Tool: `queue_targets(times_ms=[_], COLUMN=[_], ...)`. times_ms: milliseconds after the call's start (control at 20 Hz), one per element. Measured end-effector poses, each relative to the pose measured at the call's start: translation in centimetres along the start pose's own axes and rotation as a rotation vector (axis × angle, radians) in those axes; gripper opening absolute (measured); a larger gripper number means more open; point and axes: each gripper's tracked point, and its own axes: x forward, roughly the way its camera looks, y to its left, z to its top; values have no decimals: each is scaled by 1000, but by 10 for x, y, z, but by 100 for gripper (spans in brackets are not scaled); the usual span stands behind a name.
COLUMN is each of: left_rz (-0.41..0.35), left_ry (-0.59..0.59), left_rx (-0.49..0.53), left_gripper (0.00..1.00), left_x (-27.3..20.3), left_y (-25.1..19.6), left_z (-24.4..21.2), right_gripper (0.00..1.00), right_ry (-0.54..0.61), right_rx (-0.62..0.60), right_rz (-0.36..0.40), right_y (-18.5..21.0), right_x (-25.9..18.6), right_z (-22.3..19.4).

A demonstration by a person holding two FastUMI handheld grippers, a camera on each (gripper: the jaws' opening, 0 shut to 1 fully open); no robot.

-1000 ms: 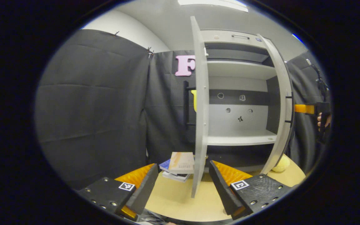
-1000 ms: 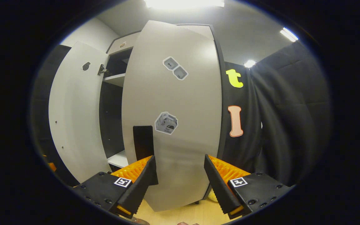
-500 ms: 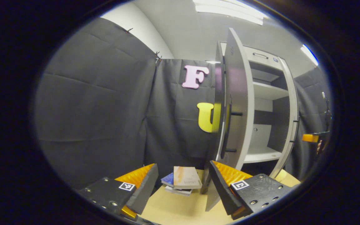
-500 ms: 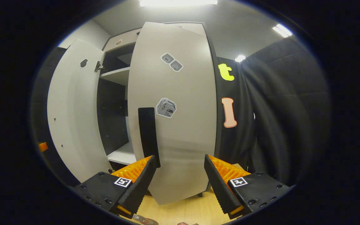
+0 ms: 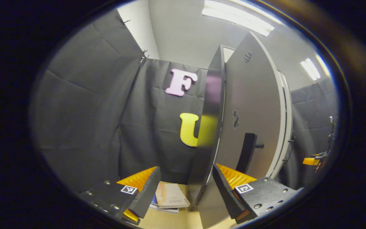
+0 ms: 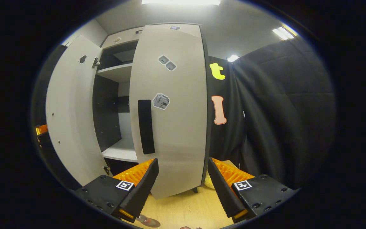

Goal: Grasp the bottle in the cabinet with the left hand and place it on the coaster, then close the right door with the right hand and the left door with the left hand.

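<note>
Left gripper view is giving me the left door (image 5: pixel 249 105) from its outer face, with its dark edge (image 5: pixel 210 127) running up just above the gap between my fingers. My left gripper (image 5: pixel 184 187) is standing wide open and is gripping nothing; the door's lower edge is sitting between the two fingers, closer to the right-hand finger (image 5: pixel 230 190), though I cannot tell whether that finger is touching it. The black handle (image 5: pixel 245 152) is showing just above that finger. A stack of books (image 5: pixel 170 198) is lying on the table (image 5: pixel 170 221) beside the other finger.

Right gripper view is showing me the right door (image 6: pixel 170 105) nearly closed against the cabinet (image 6: pixel 119 41), its black handle (image 6: pixel 146 126) above my fingers. My right gripper (image 6: pixel 183 184) is also spread wide and is carrying nothing, with the door's bottom edge hanging between the fingers and apart from both. The left door (image 6: pixel 70 108) is standing open to the side, with the shelves (image 6: pixel 116 71) showing in the gap between the doors. I am making out neither bottle nor coaster for certain.
</note>
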Motion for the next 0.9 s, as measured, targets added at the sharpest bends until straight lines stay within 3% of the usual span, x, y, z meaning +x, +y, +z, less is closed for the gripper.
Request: queue_targets(times_ms=[50,100,250,550,700,750,800,900], left_rz=[-12,-21,-25,45,36,33,32,39], left_ry=[-10,-11,18,49,67,74,80,83], left_rx=[7,15,72,191,157,151,149,153], left_gripper=[100,95,95,98,94,88,94,94], left_x=[7,13,17,14,16,16,17,16], left_y=[-4,-9,-16,-28,-50,-61,-71,-88], left_z=[3,3,0,10,8,6,5,2], right_gripper=[98,98,98,98,98,98,95,96], right_ry=[8,10,-9,2,-16,-24,-30,-32], right_rx=[5,17,39,101,122,120,118,124], right_rz=[-12,-22,-44,-46,-29,-28,-27,-13], right_y=[-3,-5,-15,-40,-54,-61,-67,-77], right_x=[0,-1,-3,12,25,31,36,46], right_z=[-2,-1,2,-9,-3,-1,1,2])
